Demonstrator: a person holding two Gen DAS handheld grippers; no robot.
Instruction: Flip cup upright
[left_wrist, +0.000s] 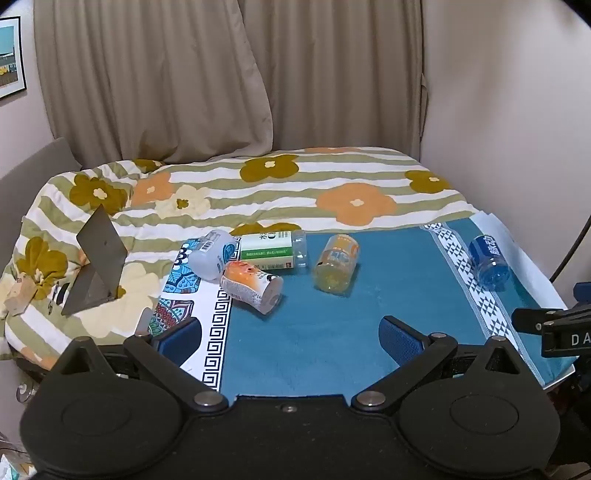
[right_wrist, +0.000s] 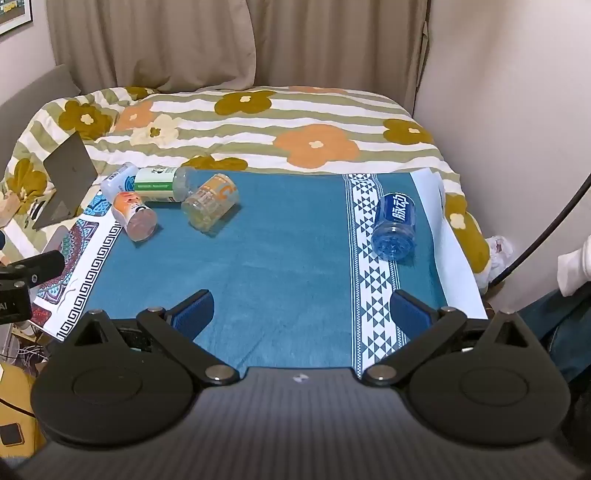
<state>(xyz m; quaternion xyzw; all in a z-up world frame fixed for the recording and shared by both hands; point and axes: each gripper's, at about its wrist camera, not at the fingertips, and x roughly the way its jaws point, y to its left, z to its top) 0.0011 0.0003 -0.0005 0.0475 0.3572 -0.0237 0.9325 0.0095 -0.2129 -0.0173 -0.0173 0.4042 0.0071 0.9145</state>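
Several cut-bottle cups lie on their sides on a blue cloth. A blue cup lies alone at the right. A yellow-orange cup lies near the middle. An orange-and-white cup, a green-label cup and a pale blue cup lie clustered at the left. My left gripper is open and empty, short of the cups. My right gripper is open and empty, near the cloth's front edge.
A flowered striped quilt covers the bed behind the cloth. A grey folding stand sits at the left. A patterned white mat borders the cloth's left side. Curtains and a wall lie behind and to the right.
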